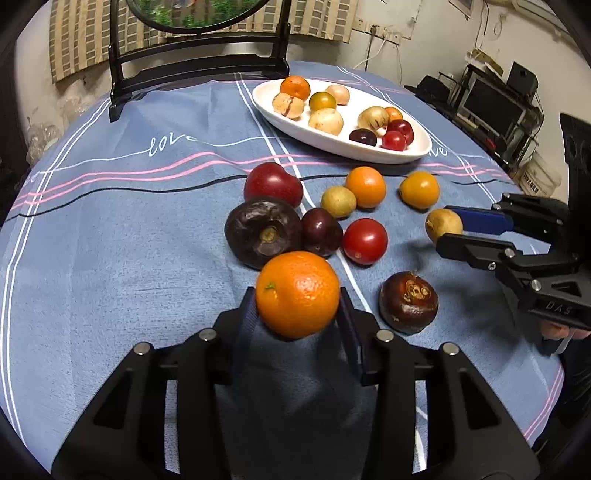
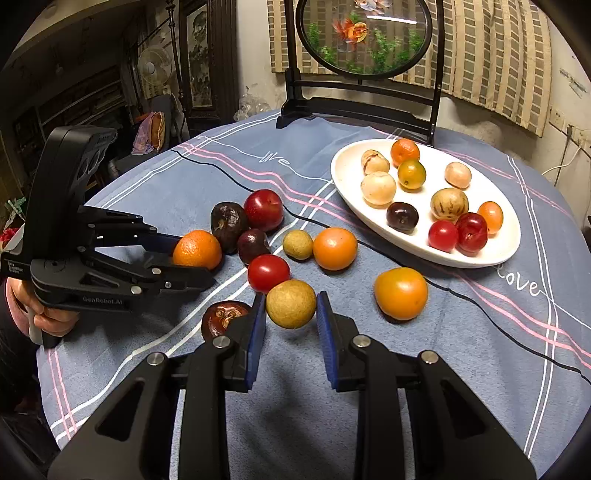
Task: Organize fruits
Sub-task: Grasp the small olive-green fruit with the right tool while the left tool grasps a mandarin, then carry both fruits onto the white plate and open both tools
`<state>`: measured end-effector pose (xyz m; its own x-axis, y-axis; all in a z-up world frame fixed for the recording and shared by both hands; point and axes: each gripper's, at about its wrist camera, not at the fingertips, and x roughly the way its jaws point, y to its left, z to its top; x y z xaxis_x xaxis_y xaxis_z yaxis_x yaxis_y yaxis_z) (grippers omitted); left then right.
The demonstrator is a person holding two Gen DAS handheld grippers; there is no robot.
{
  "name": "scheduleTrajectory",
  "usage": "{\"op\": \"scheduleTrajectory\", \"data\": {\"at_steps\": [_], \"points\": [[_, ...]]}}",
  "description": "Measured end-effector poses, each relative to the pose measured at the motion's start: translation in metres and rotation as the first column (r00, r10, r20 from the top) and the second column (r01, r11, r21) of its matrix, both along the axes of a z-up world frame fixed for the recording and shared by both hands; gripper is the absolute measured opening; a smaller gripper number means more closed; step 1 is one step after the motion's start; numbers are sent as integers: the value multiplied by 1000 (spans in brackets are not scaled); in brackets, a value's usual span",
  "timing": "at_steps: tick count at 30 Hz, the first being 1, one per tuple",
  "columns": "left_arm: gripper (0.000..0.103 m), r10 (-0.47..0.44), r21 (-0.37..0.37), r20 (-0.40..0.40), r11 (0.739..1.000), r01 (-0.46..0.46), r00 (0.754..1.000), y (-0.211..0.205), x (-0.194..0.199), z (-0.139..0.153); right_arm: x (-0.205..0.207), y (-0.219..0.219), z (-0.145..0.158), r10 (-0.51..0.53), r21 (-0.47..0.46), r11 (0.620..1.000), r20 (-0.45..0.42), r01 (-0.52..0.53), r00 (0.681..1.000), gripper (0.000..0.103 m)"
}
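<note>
Both hand-held grippers clamp fruit: left (image 1: 297,306) an orange (image 1: 297,294), right (image 2: 291,314) a longan (image 2: 291,303) (goldfish screen (image 2: 364,33) in right view only).

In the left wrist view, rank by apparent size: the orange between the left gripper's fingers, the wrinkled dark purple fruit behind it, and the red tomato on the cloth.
1. orange, though it sits nearest the camera, which inflates it.
2. wrinkled dark purple fruit.
3. red tomato, clearly the smallest.

Both wrist cameras look steeply down, close, sharing the fruit-strewn tablecloth (image 1: 110,240).
</note>
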<state>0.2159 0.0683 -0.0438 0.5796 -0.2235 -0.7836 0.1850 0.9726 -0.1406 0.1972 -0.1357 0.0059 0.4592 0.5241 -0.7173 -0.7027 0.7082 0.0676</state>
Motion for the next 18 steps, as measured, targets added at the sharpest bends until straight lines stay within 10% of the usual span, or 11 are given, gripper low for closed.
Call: {"op": "scheduleTrajectory", "data": {"at_steps": [18], "points": [[42, -54, -14, 104, 998, 56, 993, -14, -12, 21, 12, -18, 8, -67, 87, 994, -11, 68, 998, 28]]}}
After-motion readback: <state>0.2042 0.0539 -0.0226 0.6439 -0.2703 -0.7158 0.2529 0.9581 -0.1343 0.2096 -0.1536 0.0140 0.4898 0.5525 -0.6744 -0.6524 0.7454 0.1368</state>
